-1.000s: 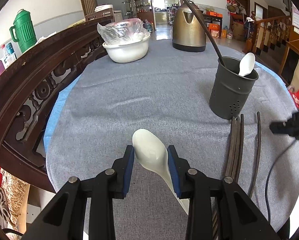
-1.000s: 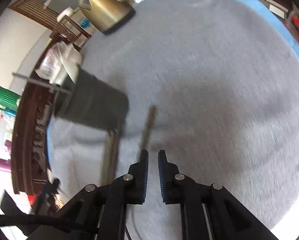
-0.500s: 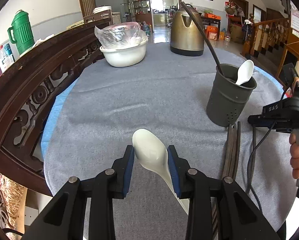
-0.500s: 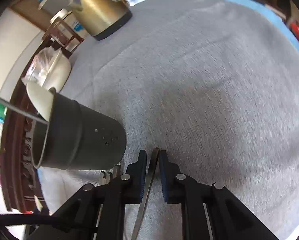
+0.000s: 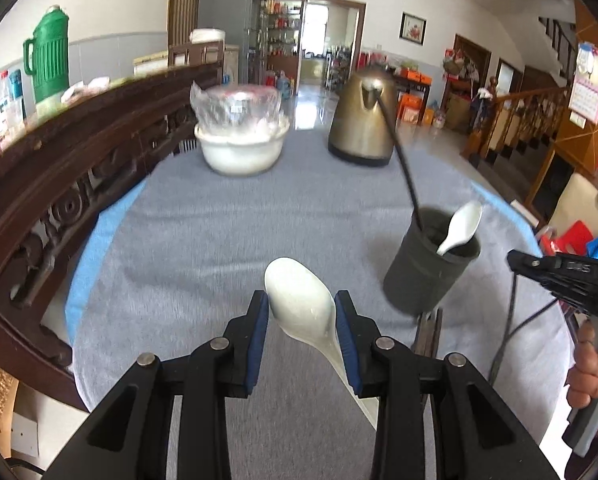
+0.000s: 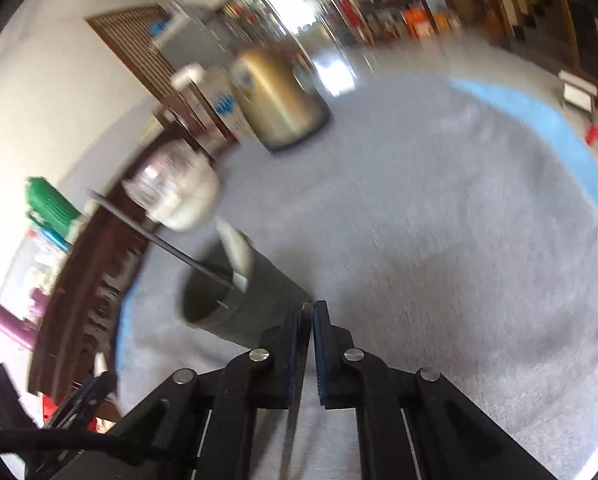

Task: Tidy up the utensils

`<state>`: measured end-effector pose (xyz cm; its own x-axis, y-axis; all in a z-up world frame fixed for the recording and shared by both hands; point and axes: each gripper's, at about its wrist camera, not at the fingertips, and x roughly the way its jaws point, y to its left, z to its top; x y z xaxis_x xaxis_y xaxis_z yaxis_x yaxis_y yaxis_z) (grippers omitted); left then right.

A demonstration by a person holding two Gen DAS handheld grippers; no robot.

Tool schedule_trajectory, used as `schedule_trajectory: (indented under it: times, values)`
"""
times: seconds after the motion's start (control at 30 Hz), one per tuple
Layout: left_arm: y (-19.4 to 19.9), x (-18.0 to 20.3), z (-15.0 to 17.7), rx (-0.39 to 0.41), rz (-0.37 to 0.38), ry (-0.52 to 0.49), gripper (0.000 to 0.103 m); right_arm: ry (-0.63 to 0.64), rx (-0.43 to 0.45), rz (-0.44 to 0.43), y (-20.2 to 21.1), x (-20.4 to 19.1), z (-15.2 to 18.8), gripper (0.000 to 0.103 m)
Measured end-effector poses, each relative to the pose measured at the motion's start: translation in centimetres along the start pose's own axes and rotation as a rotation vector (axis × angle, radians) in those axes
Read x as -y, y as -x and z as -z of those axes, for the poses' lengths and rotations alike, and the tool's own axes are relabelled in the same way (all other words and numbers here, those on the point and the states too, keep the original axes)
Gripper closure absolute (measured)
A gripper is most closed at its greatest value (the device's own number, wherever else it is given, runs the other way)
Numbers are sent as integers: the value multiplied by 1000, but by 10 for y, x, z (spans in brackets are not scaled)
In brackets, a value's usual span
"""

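A white ceramic spoon (image 5: 301,304) is pinched in the left gripper (image 5: 302,322); a chopstick (image 6: 305,322) is clamped in the right gripper (image 6: 307,344). The dark utensil holder (image 5: 431,270) could be tipped if both are inserted together.

Two white spoons: one (image 5: 299,304) between the left tongs (image 5: 301,316), one (image 5: 461,227) in the holder (image 5: 427,272). One dark holder. One stick (image 5: 399,148) leans in the holder, one thin stick (image 6: 305,322) is in the right tongs (image 6: 309,316), and a few more (image 5: 429,330) lie on the worktop (image 5: 219,240), number unclear. One kettle (image 5: 363,120). One white bowl (image 5: 241,148). One green jug (image 5: 49,60). Two tongs.
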<state>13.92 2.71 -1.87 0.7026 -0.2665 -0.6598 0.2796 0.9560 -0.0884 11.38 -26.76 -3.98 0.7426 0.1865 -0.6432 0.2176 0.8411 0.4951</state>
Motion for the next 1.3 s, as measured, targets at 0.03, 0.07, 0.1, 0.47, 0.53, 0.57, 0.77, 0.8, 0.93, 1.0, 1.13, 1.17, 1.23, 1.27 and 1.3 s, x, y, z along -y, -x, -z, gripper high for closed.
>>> schedule_trajectory:
  times: [0.03,0.07,0.1,0.47,0.53,0.57,0.77,0.8,0.93,1.0,1.13,1.17,1.23,1.27,1.3]
  values:
    - [2,1,-4,13,3,-1,68,9,33,-13,10,-3,-2,96]
    - [5,3,-9,28,8,0,68,21,74,-28,20,-9,-6,96]
    - [7,5,-13,41,13,1,68,32,119,-42,33,-15,-8,97]
    - [16,16,-52,138,28,16,68,145,300,-10,83,-54,-18,96]
    - [20,15,-48,149,23,11,68,125,213,4,65,-42,-19,94]
    - [20,15,-45,146,21,11,68,98,127,18,47,-34,-19,93]
    - [8,9,-27,85,19,22,68,-4,-133,46,-31,7,2,79]
    - [5,9,-25,75,15,21,68,-19,-153,48,-39,11,4,79]
    - [1,5,-18,60,8,20,68,-33,-183,69,-61,17,7,79]
    - [-1,3,-15,53,5,23,68,-26,-200,72,-68,13,7,79]
    - [-5,-2,-11,42,11,35,68,-62,-265,81,-88,18,8,79]
    - [-6,-3,-10,40,13,36,68,-64,-275,91,-91,17,7,79]
    - [-8,-4,-9,37,17,40,68,-44,-281,108,-93,12,9,79]
    - [-9,-5,-9,37,18,41,68,-35,-290,117,-97,10,10,79]
    - [-10,-6,-9,36,18,42,68,-36,-303,132,-100,8,11,79]
